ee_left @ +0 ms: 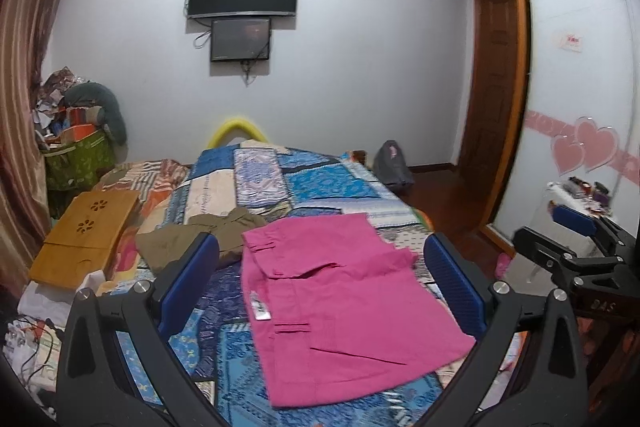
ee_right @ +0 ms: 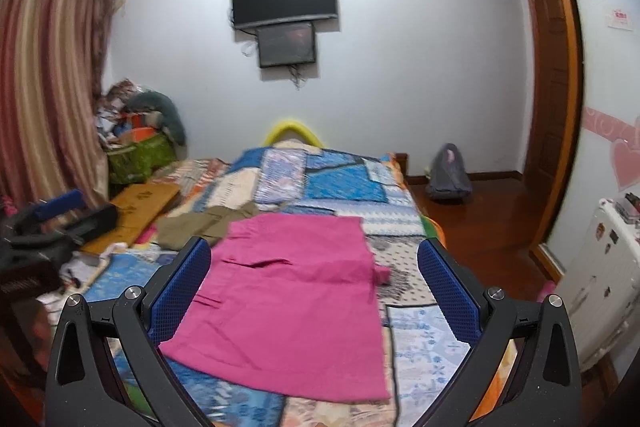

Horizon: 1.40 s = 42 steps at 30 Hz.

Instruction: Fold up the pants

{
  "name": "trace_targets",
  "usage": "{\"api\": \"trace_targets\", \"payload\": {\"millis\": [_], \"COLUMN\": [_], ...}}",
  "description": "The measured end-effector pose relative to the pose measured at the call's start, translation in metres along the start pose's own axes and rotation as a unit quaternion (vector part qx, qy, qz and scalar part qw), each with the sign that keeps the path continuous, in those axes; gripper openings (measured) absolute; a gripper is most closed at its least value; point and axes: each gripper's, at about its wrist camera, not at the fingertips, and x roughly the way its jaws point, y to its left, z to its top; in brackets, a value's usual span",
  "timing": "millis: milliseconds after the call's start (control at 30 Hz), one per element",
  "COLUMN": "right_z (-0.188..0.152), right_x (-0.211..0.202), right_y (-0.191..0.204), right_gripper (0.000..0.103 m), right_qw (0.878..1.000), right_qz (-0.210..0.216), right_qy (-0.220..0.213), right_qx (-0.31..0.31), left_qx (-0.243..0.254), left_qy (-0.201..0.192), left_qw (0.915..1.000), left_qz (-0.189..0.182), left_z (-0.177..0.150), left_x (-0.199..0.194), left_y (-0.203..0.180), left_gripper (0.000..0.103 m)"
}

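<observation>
Pink pants point(ee_left: 344, 307) lie folded into a flat rectangle on the patchwork bedspread point(ee_left: 320, 183); the right wrist view shows the same pink pants point(ee_right: 288, 303) from their other side. My left gripper point(ee_left: 320, 267) hangs above their near edge, open, with nothing between its blue pads. My right gripper point(ee_right: 314, 279) is likewise open and empty above the pants. The right gripper point(ee_left: 576, 239) appears at the right edge of the left wrist view, and the left gripper point(ee_right: 60, 215) at the left edge of the right wrist view.
An olive garment point(ee_left: 200, 239) lies crumpled just beyond the pink pants. A wooden lap tray point(ee_left: 84, 239) rests on the bed's left side. A grey bag point(ee_left: 392, 167) sits on the floor, right of the bed. A white cabinet point(ee_right: 600, 279) stands at right.
</observation>
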Motion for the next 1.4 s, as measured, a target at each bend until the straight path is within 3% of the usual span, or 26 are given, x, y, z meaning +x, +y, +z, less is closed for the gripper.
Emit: {"api": "trace_targets", "payload": {"millis": [267,533,800,867,1000,1033,1167,1333,1400], "right_z": [-0.016,-0.002,0.013,0.014,0.016,0.016,0.019,0.023,0.022], "right_x": [0.06,0.115,0.191,0.214,0.262,0.273,0.307,0.348,0.368], "right_y": [-0.052,-0.074,-0.085,-0.085,-0.089,-0.089,-0.09,-0.089,-0.086], "right_gripper": [0.103,0.103,0.103,0.098,0.089,0.084,0.084,0.082,0.075], "right_qw": [0.996,0.995,0.994,0.993,0.988,0.987,0.985,0.982,0.978], "right_qz": [-0.036,-0.059,-0.025,-0.013,0.014,0.015,0.028,0.059,0.071], "right_qy": [0.066,0.086,0.105,0.115,0.15,0.156,0.161,0.173,0.185], "right_qx": [0.047,0.005,-0.021,-0.028,-0.042,-0.048,-0.057,-0.054,-0.058], "left_qx": [0.015,0.021,0.047,0.055,0.05,0.052,0.063,0.047,0.043], "left_qy": [0.034,0.08,0.141,0.155,0.191,0.193,0.203,0.234,0.249], "left_qw": [0.9986,0.9941,0.987,0.9846,0.979,0.9774,0.9725,0.9683,0.9655], "left_qz": [0.039,0.07,0.061,0.059,0.051,0.067,0.094,0.075,0.064], "left_z": [-0.001,-0.002,-0.013,-0.018,-0.027,-0.029,-0.034,-0.045,-0.052], "left_x": [0.063,0.153,0.248,0.27,0.313,0.324,0.355,0.396,0.411], "left_y": [0.029,0.064,0.089,0.093,0.108,0.112,0.125,0.142,0.146], "left_gripper": [0.103,0.103,0.101,0.1,0.085,0.085,0.084,0.075,0.071]}}
